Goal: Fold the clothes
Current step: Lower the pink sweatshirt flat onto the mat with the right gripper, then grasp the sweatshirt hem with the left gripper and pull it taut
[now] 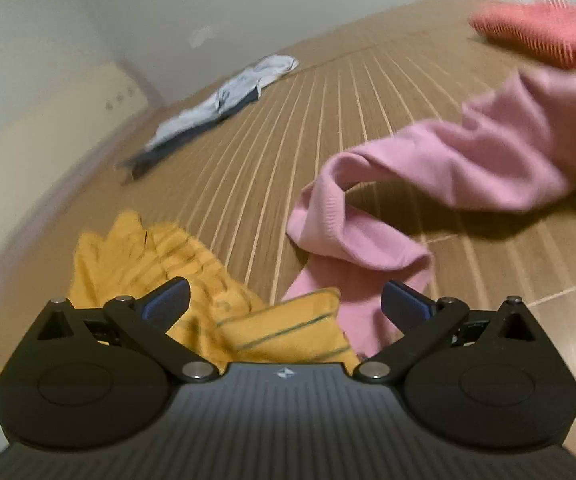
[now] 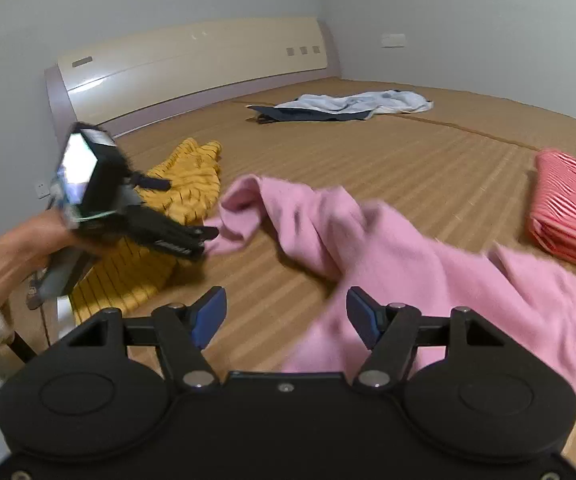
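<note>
Bamboo mat over the bed (image 2: 368, 168), cream headboard (image 2: 191, 68) far back. Left claw (image 1: 285, 300) gapes wide, nothing gripped, hovering over the yellow striped garment (image 1: 147, 256). Right claw (image 2: 285, 320) stands well open too, pads clear of the pink sweater (image 2: 428, 256) sprawled near right. Red folded garment (image 2: 568, 208) lies far right; pale blue clothes (image 2: 352, 105) wait by the headboard.

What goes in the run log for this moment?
left gripper: open, over yellow garment | right gripper: open | pink sweater: unfolded on mat
</note>
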The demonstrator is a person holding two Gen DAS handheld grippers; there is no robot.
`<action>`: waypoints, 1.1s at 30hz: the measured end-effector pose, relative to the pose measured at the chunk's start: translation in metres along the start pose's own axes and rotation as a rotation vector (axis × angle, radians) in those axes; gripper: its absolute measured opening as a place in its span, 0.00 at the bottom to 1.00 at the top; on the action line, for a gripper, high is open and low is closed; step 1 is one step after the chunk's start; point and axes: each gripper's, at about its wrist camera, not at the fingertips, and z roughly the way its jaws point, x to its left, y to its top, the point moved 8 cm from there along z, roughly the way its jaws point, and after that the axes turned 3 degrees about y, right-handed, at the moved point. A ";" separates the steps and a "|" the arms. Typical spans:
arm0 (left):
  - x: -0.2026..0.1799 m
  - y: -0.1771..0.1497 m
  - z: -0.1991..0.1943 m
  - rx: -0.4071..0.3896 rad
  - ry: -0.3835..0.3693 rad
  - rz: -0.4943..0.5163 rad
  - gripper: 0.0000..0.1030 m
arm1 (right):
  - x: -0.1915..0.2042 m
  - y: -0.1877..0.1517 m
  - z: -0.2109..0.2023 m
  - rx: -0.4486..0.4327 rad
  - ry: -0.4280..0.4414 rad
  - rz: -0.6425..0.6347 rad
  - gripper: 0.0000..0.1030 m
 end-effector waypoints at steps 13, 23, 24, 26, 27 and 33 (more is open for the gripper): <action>-0.005 0.013 -0.012 -0.051 -0.344 -0.317 0.96 | -0.025 -0.019 -0.028 -0.130 0.077 0.247 0.70; -0.034 0.019 0.023 0.021 -0.260 -0.290 0.41 | -0.024 -0.027 -0.021 -0.125 0.108 0.279 0.70; -0.034 0.021 0.024 0.026 -0.257 -0.294 0.32 | -0.024 -0.027 -0.021 -0.125 0.108 0.283 0.70; -0.032 0.023 0.025 0.035 -0.252 -0.302 0.16 | -0.025 -0.028 -0.021 -0.126 0.108 0.292 0.70; -0.027 0.024 0.024 0.034 -0.233 -0.304 0.15 | -0.025 -0.028 -0.022 -0.126 0.109 0.295 0.70; 0.046 0.042 0.011 -0.077 0.066 -0.282 0.12 | -0.024 -0.032 -0.023 -0.121 0.108 0.311 0.71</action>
